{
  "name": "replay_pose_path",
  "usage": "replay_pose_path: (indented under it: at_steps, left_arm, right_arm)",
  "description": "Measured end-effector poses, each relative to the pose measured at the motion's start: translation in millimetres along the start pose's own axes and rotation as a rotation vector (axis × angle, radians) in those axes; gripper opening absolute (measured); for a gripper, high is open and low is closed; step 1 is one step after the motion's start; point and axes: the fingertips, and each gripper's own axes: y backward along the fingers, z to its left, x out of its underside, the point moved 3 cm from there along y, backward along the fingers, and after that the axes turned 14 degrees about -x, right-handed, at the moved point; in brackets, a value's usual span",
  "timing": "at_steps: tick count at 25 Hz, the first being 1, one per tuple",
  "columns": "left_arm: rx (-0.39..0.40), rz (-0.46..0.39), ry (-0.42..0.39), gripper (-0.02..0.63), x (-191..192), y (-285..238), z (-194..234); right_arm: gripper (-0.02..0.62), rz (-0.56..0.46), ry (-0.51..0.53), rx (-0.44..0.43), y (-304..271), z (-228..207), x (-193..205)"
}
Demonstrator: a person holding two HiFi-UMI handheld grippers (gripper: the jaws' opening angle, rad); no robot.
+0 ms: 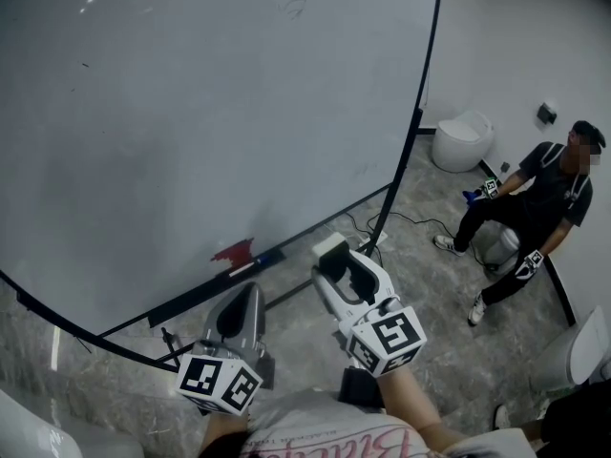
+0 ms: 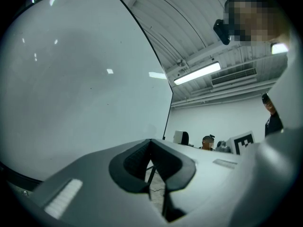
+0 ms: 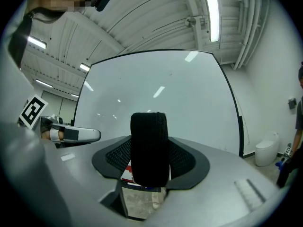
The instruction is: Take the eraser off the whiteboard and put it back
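The eraser is a block with a pale back and a black felt face. My right gripper is shut on it and holds it a little in front of the whiteboard, off the surface, near the board's lower right part. The board fills the right gripper view behind the eraser. My left gripper hangs lower left of it, shut with nothing between its jaws, pointing at the board's bottom rail. A red object and a blue marker lie on that rail.
The whiteboard's black stand leg and cables run across the grey floor to the right. A person sits by the right wall, next to a white round seat. Another white seat stands at the lower right.
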Motion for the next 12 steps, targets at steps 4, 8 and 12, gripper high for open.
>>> replay_pose_path:
  at_steps: [4, 8, 12]
  left_arm:
    - [-0.003, -0.005, 0.000, 0.000, -1.4, 0.8, 1.0]
    - [-0.006, -0.006, 0.005, 0.000, -2.0, 1.2, 3.7]
    - [-0.011, -0.010, 0.003, 0.000, -4.1, 3.2, 7.0]
  right_arm:
    - [0.227, 0.004, 0.026, -0.008, -3.4, -3.4, -0.4]
    - [0.227, 0.015, 0.091, -0.031, -16.6, -5.4, -14.1]
    - [0.227, 0.016, 0.189, -0.035, -37.2, -15.5, -38.2]
